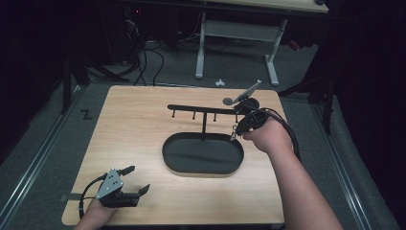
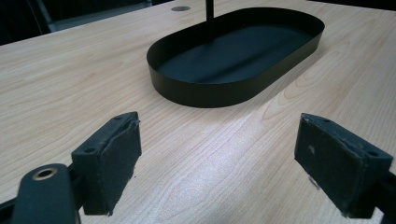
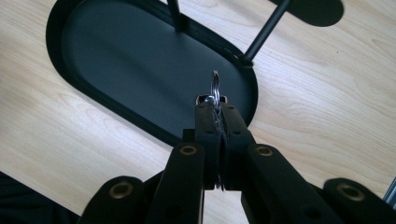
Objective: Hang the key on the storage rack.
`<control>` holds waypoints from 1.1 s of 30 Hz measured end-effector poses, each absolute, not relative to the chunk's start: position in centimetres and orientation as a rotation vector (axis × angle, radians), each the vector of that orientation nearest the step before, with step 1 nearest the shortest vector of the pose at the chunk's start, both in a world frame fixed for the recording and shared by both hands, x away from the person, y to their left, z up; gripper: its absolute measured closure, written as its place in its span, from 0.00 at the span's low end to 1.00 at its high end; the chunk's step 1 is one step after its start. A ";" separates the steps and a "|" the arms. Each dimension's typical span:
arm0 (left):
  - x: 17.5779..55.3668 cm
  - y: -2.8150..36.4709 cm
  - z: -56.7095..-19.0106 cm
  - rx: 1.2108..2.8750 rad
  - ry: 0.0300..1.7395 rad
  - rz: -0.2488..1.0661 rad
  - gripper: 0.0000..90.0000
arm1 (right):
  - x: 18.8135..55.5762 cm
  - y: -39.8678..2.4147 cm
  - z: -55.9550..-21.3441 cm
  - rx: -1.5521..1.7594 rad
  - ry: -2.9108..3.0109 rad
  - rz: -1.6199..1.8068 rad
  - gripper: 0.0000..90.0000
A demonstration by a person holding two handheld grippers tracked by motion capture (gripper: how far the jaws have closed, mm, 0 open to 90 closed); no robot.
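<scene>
Right gripper [image 1: 235, 133] above tray [image 1: 170, 155], fingers pinching key ring [image 3: 214, 86] | left gripper [image 1: 136, 179] low, fingers wide

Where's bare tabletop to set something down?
Free: the broad left half of the table, between its left edge and the black tray; also the front strip between tray and left gripper. Crowded: right rear, where the right gripper holds a key ring beside the hook stand.

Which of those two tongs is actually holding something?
The right tongs, near the black stand's crossbar, are shut on a small metal key ring. The left tongs gape open above bare table.
</scene>
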State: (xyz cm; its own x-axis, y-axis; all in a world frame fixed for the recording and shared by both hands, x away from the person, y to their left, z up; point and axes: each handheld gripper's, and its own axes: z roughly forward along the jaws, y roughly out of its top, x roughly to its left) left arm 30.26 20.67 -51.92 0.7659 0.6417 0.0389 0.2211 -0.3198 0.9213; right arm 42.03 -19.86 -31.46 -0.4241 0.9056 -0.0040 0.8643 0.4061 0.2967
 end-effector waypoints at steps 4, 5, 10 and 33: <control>30.3 20.7 -51.9 1.890 0.660 0.489 0.17 | 42.4 -20.0 -31.3 1.584 2.492 0.382 0.98; 30.3 20.7 -51.9 1.890 0.661 0.488 0.17 | 42.5 -20.1 -31.3 1.593 2.484 0.387 0.98; 30.2 20.7 -51.9 1.889 0.664 0.485 0.17 | 42.9 -20.4 -31.4 1.612 2.477 0.394 0.98; 30.3 20.7 -52.0 1.883 0.668 0.483 0.17 | 44.0 -20.8 -30.9 1.621 2.456 0.389 0.98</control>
